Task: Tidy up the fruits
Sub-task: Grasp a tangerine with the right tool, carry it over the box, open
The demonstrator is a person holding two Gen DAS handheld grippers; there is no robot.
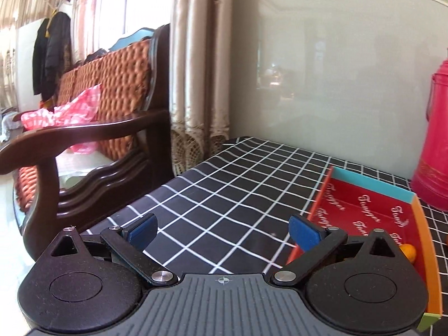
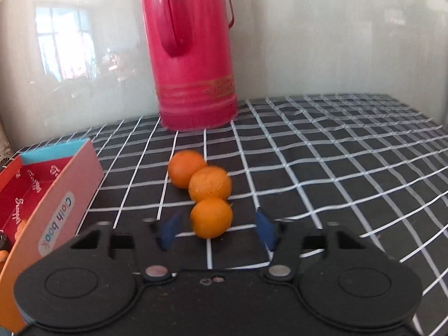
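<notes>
Nearest orange point(image 2: 211, 217) sits on the checked tablecloth point(image 2: 322, 173), well in from the table's edges, directly between the blue pads of the right gripper point(image 2: 218, 228). Jaws there stand part-open; a gap shows on each side of the fruit, so nothing is gripped as pictured. Two more oranges: middle orange point(image 2: 210, 183) just behind and apparently touching the nearest, far orange point(image 2: 184, 172) against that one, toward the red jug point(image 2: 190, 56) at the back edge by the wall. The box point(image 2: 70, 184) lies to the left, toward the table's left side; one orange in the box point(image 1: 408, 252) shows near its near corner in the left wrist view, the rest of its contents hidden. Left gripper point(image 1: 222, 231) is wide open, empty, over bare cloth beside the box's rim. Risks, judged: (1) the round fruit may squirt forward if the pads close off-centre, knocking the row behind it; (2) the pad tips could nudge the middle orange and send it rolling toward the jug; (3) the cloth is rippled on the right, and a loose fruit may wander; (4) the box's near wall stands raised, so a low carry could clip it.
</notes>
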